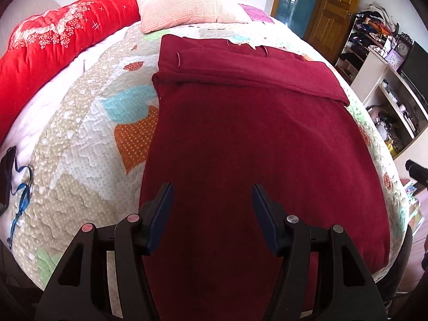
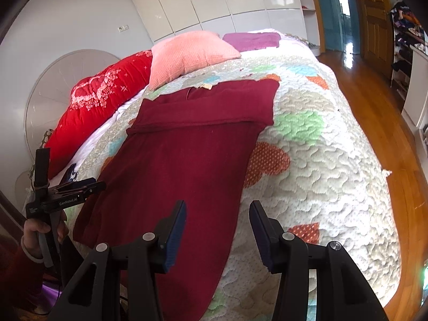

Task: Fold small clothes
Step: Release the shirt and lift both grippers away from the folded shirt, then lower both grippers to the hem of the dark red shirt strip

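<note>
A dark red garment (image 1: 240, 139) lies flat on the quilted bed, its far part folded over into a band across the top (image 1: 240, 67). It also shows in the right wrist view (image 2: 187, 155). My left gripper (image 1: 211, 195) is open and empty, hovering above the garment's near end. My right gripper (image 2: 218, 214) is open and empty, above the garment's right edge near the bed's front. The left gripper's body (image 2: 64, 198) shows at the left of the right wrist view, held in a hand.
The patchwork quilt (image 2: 321, 187) covers the bed. A red floral duvet (image 1: 53, 40) and a pink pillow (image 1: 182, 8) lie at the far side. A blue lanyard (image 1: 21, 195) lies at the left. Shelves (image 1: 388, 80) stand at the right. The wooden floor (image 2: 388, 107) borders the bed.
</note>
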Demonstrator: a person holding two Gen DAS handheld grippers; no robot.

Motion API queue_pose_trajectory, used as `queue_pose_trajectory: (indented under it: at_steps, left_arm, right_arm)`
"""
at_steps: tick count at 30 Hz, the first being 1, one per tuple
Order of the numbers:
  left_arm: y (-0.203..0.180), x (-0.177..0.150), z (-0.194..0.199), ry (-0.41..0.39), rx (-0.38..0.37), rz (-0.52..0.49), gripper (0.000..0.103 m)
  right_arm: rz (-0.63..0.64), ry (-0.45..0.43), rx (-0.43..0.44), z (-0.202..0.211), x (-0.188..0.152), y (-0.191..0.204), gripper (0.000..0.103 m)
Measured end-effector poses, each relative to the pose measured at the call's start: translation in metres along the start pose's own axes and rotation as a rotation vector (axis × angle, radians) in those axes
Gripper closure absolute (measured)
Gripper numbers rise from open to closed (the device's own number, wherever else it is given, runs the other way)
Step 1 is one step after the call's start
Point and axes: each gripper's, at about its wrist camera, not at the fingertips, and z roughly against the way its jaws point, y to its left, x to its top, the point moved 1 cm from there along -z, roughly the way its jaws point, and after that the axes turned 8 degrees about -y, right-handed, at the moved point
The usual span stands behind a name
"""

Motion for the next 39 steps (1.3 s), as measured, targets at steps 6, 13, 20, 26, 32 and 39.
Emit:
queue_pose_trajectory:
  at_steps: [6,13,20,26,32,39]
  left_arm:
    - [0.007,-0.002,0.009,-0.011,0.036,-0.006,0.043]
    - [0.024,-0.011,0.022,0.004,0.062,0.009,0.043]
    - [0.037,-0.039,0.033,0.054,0.041,0.066,0.043]
    - [0.044,-0.061,0.027,0.133,-0.077,0.183,0.043]
    - [0.033,-0.068,0.017,0.141,-0.073,0.183,0.032]
    - [0.029,-0.075,0.015,0.128,-0.09,0.16,0.024]
  right_arm:
    - [0.017,0.073,0.041,0.006,-0.012,0.002,0.056]
    - [0.092,0.101,0.067,0.053,-0.006,0.001,0.045]
    - [0.033,0.179,0.145,0.02,-0.05,0.001,0.041]
    - [-0.049,0.254,0.215,-0.018,-0.083,0.0,0.041]
    - [-0.083,0.243,0.283,-0.028,-0.087,0.001,0.041]
    - [-0.085,0.238,0.312,-0.032,-0.092,0.004,0.041]
